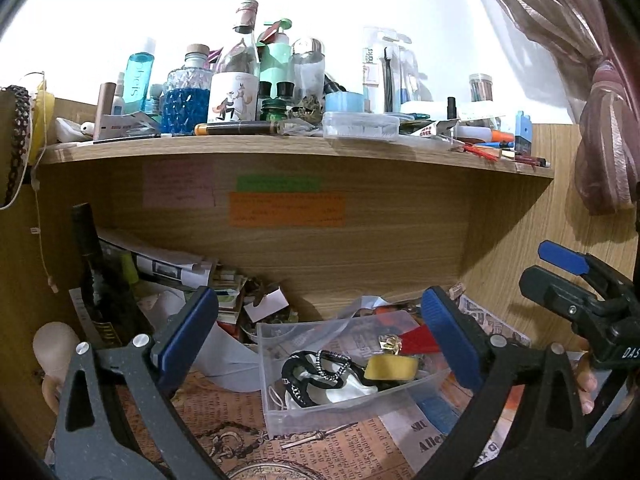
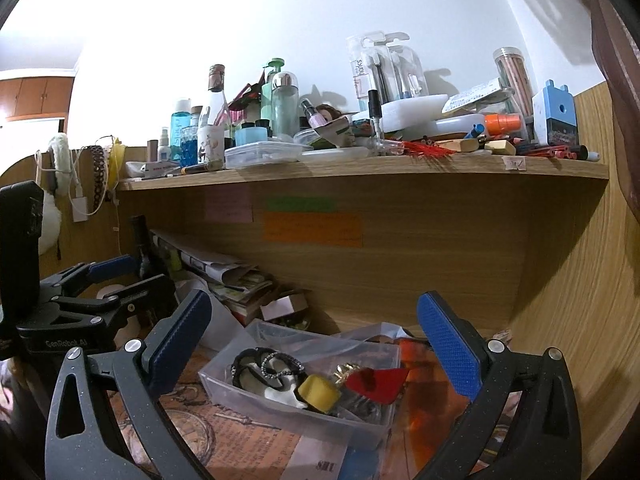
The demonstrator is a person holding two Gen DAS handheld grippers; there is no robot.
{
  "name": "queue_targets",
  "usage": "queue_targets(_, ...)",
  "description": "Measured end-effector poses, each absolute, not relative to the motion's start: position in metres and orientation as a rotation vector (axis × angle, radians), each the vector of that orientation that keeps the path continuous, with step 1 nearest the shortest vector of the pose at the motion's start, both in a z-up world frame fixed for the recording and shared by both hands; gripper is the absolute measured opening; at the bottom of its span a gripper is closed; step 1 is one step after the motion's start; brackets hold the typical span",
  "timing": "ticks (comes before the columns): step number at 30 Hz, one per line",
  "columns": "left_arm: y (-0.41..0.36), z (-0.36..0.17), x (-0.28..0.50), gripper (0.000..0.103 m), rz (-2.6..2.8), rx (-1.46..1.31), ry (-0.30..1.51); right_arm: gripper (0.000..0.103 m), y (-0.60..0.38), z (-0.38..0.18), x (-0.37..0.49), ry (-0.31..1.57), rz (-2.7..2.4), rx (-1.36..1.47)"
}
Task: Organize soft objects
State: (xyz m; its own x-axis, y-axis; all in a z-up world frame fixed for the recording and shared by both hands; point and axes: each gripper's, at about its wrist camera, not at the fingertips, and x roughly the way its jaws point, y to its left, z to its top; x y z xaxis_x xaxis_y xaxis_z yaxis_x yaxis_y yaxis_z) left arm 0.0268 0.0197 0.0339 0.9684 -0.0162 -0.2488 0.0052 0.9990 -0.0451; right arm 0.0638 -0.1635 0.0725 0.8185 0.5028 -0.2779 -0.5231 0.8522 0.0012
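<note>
A clear plastic bin point(image 1: 276, 412) sits on the newspaper-covered desk under a wooden shelf. In it lie black hair bands point(image 1: 308, 368), a white cloth point(image 1: 344, 390), a yellow sponge point(image 1: 390, 368) and a red piece point(image 1: 416, 340). My left gripper point(image 1: 320, 340) is open and empty, hovering just in front of the bin. The right gripper point(image 1: 560, 276) shows at the right edge of this view. In the right wrist view my right gripper point(image 2: 316, 344) is open and empty above the bin point(image 2: 224, 390), with the hair bands point(image 2: 260, 364), sponge point(image 2: 318, 392) and red piece point(image 2: 378, 384) between its fingers. The left gripper point(image 2: 108, 280) is at its left.
A crowded shelf point(image 1: 280, 146) overhead holds bottles point(image 1: 234, 80), jars and pens. Sticky notes point(image 1: 286, 210) are on the back panel. Papers and books point(image 1: 168, 268) pile at the back left beside a dark bottle point(image 1: 90, 256). A curtain point(image 1: 604, 152) hangs at the right.
</note>
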Motion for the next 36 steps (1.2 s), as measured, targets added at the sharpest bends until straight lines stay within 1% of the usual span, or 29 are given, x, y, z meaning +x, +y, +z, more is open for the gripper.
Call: queue_targets(36,0.0247,0.0292,0.0312,0.103,-0.042,-0.033,0.269,0.103,-0.1603,0.0678,0.0640,0.288,0.542,-0.081)
